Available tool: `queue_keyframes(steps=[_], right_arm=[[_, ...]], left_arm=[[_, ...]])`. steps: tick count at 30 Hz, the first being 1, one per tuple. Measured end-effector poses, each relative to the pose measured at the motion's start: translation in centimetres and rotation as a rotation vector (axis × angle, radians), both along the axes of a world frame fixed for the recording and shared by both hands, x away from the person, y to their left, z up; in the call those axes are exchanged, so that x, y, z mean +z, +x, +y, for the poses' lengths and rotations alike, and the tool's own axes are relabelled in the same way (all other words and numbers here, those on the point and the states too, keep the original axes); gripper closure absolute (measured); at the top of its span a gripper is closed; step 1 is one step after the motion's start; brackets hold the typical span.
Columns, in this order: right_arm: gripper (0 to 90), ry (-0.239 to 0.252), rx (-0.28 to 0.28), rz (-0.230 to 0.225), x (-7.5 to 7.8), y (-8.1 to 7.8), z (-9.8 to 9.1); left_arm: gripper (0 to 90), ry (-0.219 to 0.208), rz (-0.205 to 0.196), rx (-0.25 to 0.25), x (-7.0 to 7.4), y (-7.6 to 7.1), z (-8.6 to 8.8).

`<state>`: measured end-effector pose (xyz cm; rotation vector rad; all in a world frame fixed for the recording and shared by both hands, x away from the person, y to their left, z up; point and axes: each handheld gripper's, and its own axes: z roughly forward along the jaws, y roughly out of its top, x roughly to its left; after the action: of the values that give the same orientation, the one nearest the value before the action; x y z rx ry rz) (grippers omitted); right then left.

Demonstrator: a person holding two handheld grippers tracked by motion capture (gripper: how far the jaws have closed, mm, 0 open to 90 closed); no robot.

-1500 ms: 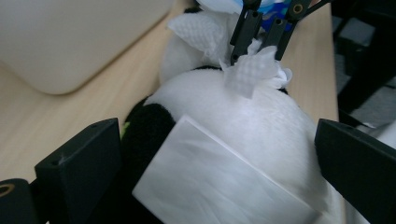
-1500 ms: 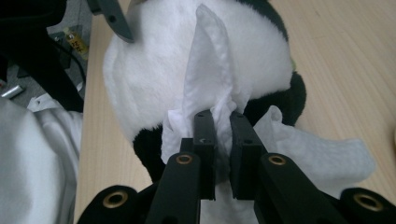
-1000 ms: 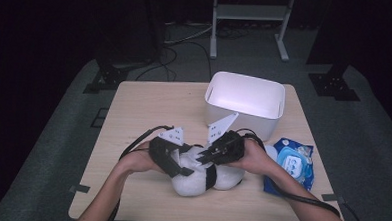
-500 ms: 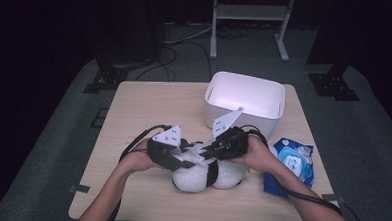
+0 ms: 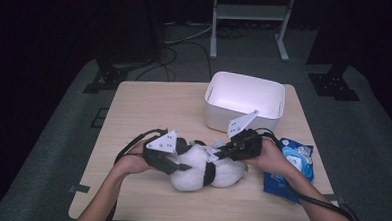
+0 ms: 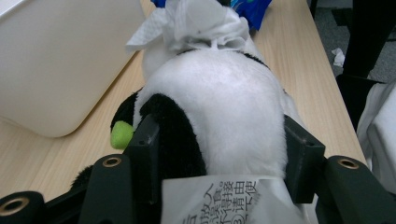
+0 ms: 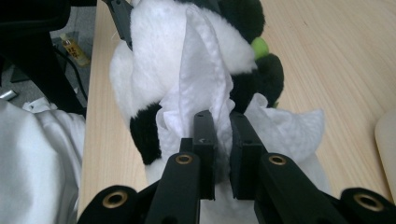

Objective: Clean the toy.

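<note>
A black-and-white panda plush (image 5: 197, 174) lies on the wooden table (image 5: 149, 108) near its front edge. My left gripper (image 5: 184, 166) comes in from the left. Its jaws have just been closing, and they now clamp the plush's white body (image 6: 219, 107) from both sides; a printed paper tag (image 6: 219, 200) lies between them. My right gripper (image 5: 221, 152) comes in from the right, shut on a crumpled white wipe (image 7: 205, 60) that rests against the plush (image 7: 144, 60). The wipe (image 6: 201, 23) bunches at the plush's far end in the left gripper view.
A white plastic bin (image 5: 245, 77) stands behind the plush at the back right, close to both grippers. A blue wipe packet (image 5: 289, 167) lies under the right forearm by the table's right edge. The person's white sleeve (image 7: 37, 158) is at the front.
The left gripper's jaws have closed on the plush. The right gripper has shifted a little to the right, still holding the wipe against the plush.
</note>
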<state>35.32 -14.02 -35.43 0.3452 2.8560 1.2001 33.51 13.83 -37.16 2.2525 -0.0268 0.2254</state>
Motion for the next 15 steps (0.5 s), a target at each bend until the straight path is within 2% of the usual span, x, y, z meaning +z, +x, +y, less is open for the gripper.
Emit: queue_keyframes(steps=[7, 8, 12, 15], right_arm=[[81.7, -0.025, -0.034, -0.039, 0.7, -0.3, -1.9], [81.6, -0.040, -0.065, -0.052, 0.8, 0.0, -3.1], [81.5, -0.055, -0.095, -0.024, 0.3, 0.6, -4.3], [81.5, -0.037, -0.089, -0.017, 0.2, 0.5, -4.0]], left_arm=[[41.5, -0.012, 0.018, 0.007, -0.3, -0.1, 0.4], [41.2, -0.017, 0.020, 0.006, -0.4, -0.2, 0.6], [40.4, -0.022, 0.025, 0.003, -0.6, -0.3, 0.7], [39.9, -0.023, 0.030, -0.001, -0.6, -0.3, 0.7]])
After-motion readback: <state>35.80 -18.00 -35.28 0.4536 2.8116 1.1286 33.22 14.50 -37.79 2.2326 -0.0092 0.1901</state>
